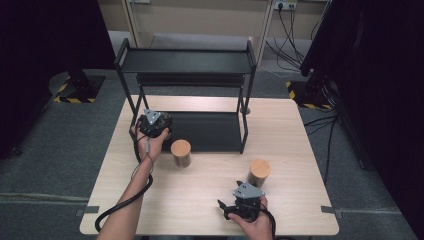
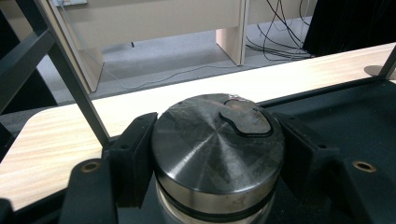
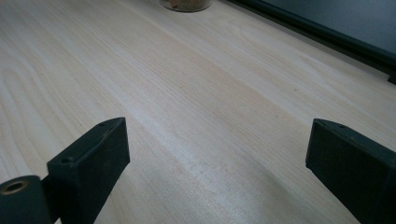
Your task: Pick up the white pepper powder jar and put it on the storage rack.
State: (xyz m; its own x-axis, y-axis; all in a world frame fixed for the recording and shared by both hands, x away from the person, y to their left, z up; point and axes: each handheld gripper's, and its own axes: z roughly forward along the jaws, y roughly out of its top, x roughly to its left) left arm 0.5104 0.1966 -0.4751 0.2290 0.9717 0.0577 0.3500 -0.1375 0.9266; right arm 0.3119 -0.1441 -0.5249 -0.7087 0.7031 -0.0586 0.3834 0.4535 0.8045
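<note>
Left gripper [image 2: 217, 154] clenches one metal-lidded jar [image 2: 217, 144] at frame centre, on the black rack's [image 1: 200, 131] lower shelf; right gripper [image 3: 219, 172] stands released. Two cork-lidded jars [image 1: 181, 153] [image 1: 259, 172] stand mid-table. No readable writing.

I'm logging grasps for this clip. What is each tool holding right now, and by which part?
The left tool grips a jar by the sides of its metal lid, over the rack's lower shelf. The right tool stands open above the table, holding nothing.

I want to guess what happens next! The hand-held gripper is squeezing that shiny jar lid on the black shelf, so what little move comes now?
Probably open the left hand-held gripper: the round metal-lidded jar already seems to sit on the black metal rack's lower shelf.
</note>
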